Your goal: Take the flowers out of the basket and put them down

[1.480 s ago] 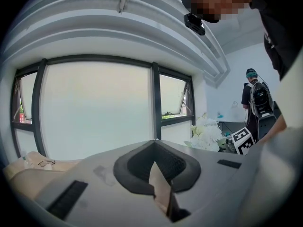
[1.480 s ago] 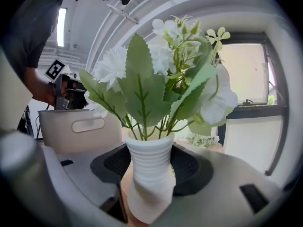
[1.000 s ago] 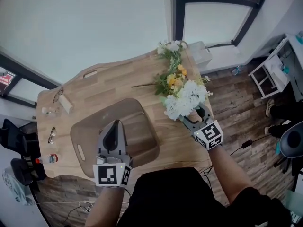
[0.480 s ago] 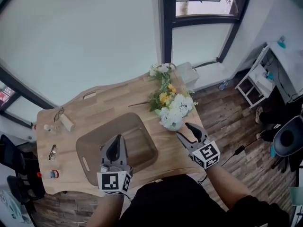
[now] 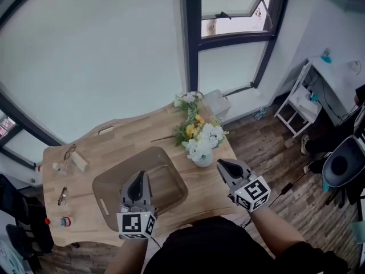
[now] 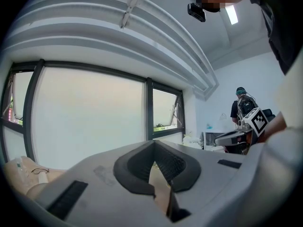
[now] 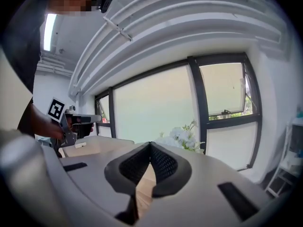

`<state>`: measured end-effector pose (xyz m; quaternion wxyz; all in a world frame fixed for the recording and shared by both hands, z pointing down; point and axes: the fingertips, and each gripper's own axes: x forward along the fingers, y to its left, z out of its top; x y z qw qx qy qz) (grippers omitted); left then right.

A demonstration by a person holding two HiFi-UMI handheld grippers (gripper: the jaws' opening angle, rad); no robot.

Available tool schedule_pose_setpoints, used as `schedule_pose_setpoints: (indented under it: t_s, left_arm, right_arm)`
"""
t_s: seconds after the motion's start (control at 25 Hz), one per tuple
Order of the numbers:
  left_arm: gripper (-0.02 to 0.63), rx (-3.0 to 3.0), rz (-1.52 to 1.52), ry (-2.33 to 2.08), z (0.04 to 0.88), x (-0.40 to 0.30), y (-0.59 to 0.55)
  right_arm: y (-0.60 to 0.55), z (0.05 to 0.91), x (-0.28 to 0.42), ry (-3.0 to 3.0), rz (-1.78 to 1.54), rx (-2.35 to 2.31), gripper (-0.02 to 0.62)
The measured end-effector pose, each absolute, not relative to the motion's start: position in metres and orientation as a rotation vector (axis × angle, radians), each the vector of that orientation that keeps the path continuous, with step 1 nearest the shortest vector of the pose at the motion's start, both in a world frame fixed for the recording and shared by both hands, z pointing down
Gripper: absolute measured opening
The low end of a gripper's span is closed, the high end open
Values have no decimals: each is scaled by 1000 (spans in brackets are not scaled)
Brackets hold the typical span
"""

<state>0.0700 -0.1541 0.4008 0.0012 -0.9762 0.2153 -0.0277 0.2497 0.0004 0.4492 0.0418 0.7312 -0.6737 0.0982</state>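
The flowers (image 5: 199, 138), white and yellow blooms with green leaves, lie on the wooden table (image 5: 120, 136) at its right end, outside the brown basket (image 5: 165, 178). The basket holds nothing that I can see. My right gripper (image 5: 222, 165) hangs shut and holds nothing, just near of the white blooms and apart from them. In the right gripper view the flowers (image 7: 182, 136) show beyond the closed jaws. My left gripper (image 5: 137, 180) is shut, with nothing in it, over the basket's near part.
Two pairs of glasses (image 5: 69, 151), a white block (image 5: 80, 161) and a small bottle (image 5: 60, 221) lie at the table's left end. A pale box (image 5: 217, 101) sits at the far right corner. A white shelf unit (image 5: 296, 104) and a chair (image 5: 342, 170) stand on the floor to the right.
My right gripper let go of the white flowers, drew back toward me and shut. The flowers stay on the table. The head view rose and shows more of the room.
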Motion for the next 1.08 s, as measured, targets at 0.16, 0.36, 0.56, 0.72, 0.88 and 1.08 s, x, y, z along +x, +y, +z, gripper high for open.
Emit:
schedule_pose_setpoints:
  t_s: [0.16,0.36,0.56,0.72,0.88,1.08]
  left_arm:
    - [0,-3071,-84,682,403,72,-152]
    - [0,-3066,-76,683,400,69,-151]
    - [0,-3052,-74,705,395,63,-151]
    - [0,-3042,-76,720,393,59,-153]
    - [0,-3039,-79,727,394,57,-154]
    - [0,-3034,-68,742,391,57,-157]
  right_arm:
    - [3,447,250,-2027,261,2216,23]
    - [-2,445,249,-2027,255,2211,23]
    - [-7,440,250,-2038,240,2207,23]
    - [-11,437,250,-2045,224,2206,23]
    - [-12,440,251,-2040,227,2207,23]
    - [-12,443,252,-2040,237,2206,23]
